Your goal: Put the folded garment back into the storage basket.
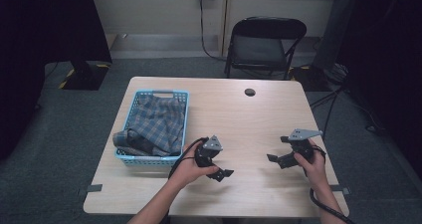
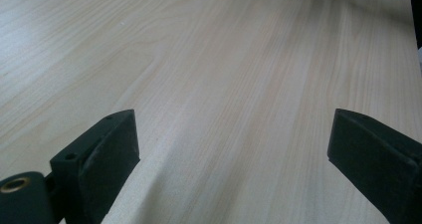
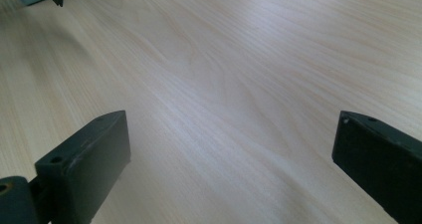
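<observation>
left gripper [image 1: 222, 173]: jaws spread, empty | right gripper [image 1: 275, 158]: jaws spread, empty

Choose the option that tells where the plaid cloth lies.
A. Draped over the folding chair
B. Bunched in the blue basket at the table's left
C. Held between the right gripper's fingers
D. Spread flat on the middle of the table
B: the plaid cloth sits bunched inside the blue basket, with one end spilling over its left rim.
</observation>
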Demonstrator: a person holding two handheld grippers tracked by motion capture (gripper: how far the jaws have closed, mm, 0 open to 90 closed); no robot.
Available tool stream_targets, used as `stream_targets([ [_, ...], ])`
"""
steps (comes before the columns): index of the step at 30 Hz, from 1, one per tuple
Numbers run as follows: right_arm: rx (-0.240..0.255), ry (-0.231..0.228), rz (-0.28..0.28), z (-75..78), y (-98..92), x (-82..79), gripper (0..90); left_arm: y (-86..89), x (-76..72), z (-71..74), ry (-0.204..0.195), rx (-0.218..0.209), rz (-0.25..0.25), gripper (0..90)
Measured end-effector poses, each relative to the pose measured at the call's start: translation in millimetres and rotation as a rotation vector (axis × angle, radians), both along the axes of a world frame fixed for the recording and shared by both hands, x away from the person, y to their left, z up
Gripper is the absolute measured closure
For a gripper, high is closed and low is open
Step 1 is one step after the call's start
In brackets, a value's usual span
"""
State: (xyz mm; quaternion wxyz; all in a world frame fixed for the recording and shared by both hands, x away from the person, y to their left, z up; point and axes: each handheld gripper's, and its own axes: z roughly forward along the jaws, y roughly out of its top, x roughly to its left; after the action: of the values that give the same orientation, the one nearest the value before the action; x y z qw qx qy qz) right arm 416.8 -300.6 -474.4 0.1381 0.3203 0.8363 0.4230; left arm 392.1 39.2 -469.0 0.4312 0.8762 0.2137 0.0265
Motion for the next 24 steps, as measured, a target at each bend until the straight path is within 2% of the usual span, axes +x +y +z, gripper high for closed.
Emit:
stream_targets([
  [7,0.009,0.006,-0.008,-0.6,-4.2,-1.9,0.9,-3.5,1.4,-2.6,0.007,0.004,-0.009,5.4],
  [24,-0.004,0.018,-0.007,-5.0,-10.3,-4.7,0.9,-9.0,2.9,-6.0,0.009,0.011,-0.026,5.4],
])
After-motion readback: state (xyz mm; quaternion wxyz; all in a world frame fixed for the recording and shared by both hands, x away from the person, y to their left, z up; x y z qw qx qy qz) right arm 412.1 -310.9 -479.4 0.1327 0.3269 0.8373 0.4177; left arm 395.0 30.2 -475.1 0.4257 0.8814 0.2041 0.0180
